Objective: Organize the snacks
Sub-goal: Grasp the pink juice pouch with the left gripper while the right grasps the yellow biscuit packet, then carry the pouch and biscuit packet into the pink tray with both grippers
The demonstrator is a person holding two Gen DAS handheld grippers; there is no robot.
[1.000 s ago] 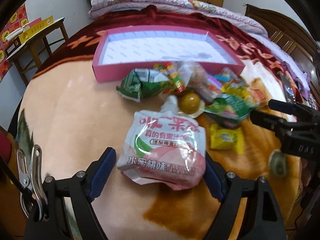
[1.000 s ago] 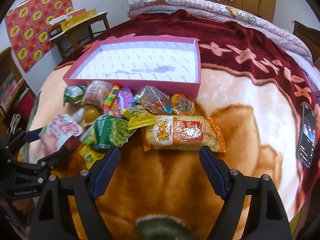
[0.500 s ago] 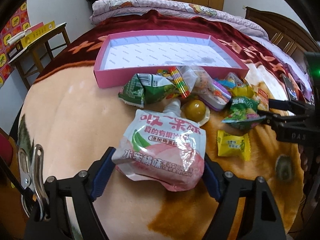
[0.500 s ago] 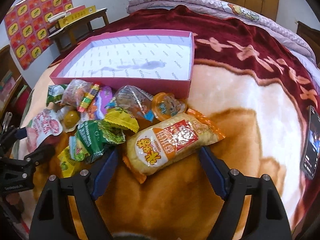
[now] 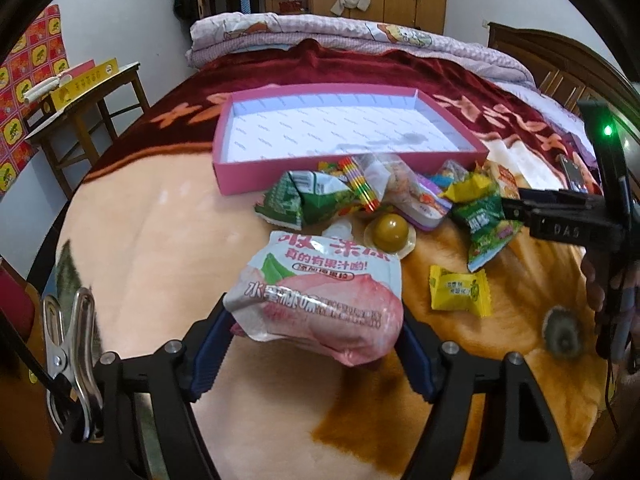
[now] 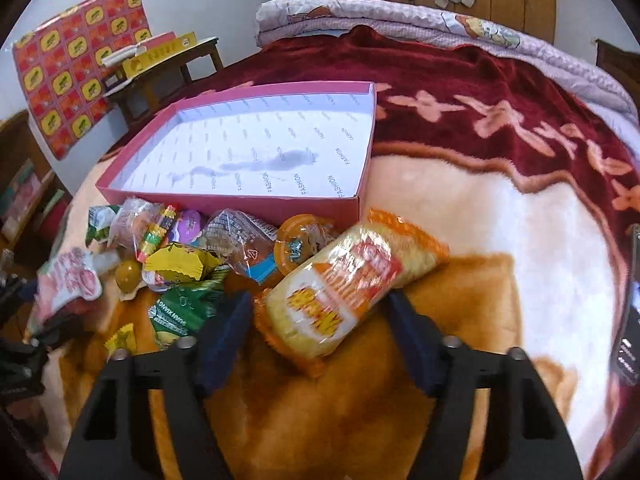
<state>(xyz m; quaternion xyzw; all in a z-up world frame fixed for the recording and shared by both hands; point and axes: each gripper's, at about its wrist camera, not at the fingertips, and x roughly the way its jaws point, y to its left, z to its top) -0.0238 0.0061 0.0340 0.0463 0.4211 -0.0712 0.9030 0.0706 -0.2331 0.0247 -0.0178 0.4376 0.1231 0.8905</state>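
The peach pouch [image 5: 320, 300] sits pinched between the jaws of the left gripper [image 5: 316, 344], lifted a little off the bed blanket [image 5: 152, 240], with its spout end toward the snack pile. On the other side the orange pack [image 6: 344, 292] lies slantwise between the jaws of the right gripper [image 6: 320, 320], which are closing; the far pad looks to be on the wrapper, the near one I cannot tell for sure. The likely trouble is slip: both wrappers are glossy, soft and puffed, so a pouch held by its bulging lower end may squirm out or sag on the way, and the slanted pack may pivot or be held only by a crimped edge and drop. The pink box [image 5: 344, 136] lies open just behind the pile, with a dark stain on its liner. Between the grippers and the box stand the green bags [image 5: 308, 204], a rainbow candy stick [image 5: 360, 184], a round jelly [image 5: 390, 232], a yellow sweet [image 5: 460, 290] and a clear-wrapped cake [image 6: 244, 240], so a low carry could drag these along or catch the box's near wall. A phone [image 6: 628, 320] lies at the blanket's edge, well apart.
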